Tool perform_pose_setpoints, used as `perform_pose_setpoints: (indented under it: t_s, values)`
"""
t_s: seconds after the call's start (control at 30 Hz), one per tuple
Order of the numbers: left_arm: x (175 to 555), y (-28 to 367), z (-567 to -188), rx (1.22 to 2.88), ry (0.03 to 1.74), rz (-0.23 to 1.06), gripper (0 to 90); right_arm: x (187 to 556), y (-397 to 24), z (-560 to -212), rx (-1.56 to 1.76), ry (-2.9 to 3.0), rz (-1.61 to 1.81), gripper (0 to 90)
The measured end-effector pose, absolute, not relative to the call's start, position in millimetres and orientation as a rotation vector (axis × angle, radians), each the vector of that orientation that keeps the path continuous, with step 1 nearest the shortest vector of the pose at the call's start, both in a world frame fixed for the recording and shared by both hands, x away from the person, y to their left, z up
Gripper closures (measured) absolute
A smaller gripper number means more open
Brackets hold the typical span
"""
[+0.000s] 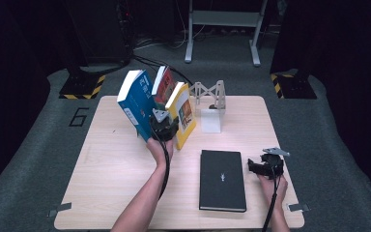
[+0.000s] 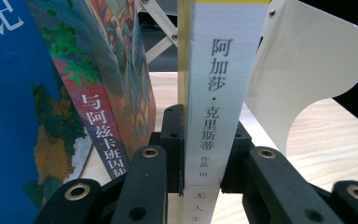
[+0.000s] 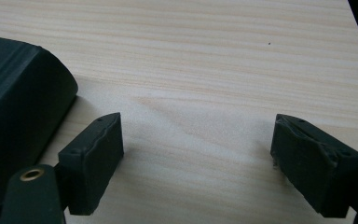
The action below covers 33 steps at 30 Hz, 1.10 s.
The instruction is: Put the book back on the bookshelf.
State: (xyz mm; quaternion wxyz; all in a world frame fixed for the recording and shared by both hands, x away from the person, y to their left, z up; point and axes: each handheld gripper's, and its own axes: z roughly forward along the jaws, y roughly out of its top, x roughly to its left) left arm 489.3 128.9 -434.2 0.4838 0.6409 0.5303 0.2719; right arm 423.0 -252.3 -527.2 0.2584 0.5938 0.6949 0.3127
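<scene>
The left gripper [image 2: 204,179] is clamping the yellow book [image 2: 214,93] by its white spine, upright beside the red book [image 2: 116,88] and blue book [image 2: 14,116], while the right gripper [image 3: 198,161] is resting wide open over the pale wooden table [image 3: 205,56] beside the matte black book [image 3: 14,107].

High view overlooks table [image 1: 125,193]; gripper views close, sharing tabletop.
</scene>
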Motion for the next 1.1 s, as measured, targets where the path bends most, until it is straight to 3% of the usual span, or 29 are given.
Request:
perform_pose_setpoints:
  t_s: [0.43, 0.57, 0.83, 1.1]
  values:
    - [491.5, 121.7, -440.2, 1.410, 1.393, 0.694, 75.9, 422.9, -252.2, -527.2, 1.608, 1.884, 0.848, 16.6]
    - [493.1, 125.3, -438.7, 1.446, 1.383, 0.654, 74.8, 422.8, -252.2, -527.3, 1.608, 1.884, 0.849, 16.6]
    - [488.9, 139.8, -445.0, 1.545, 1.373, 0.589, 57.6, 422.9, -251.9, -527.1, 1.606, 1.890, 0.850, 16.4]
    - [485.3, 147.9, -450.2, 1.576, 1.347, 0.558, 53.1, 423.2, -251.7, -527.2, 1.597, 1.900, 0.853, 15.9]
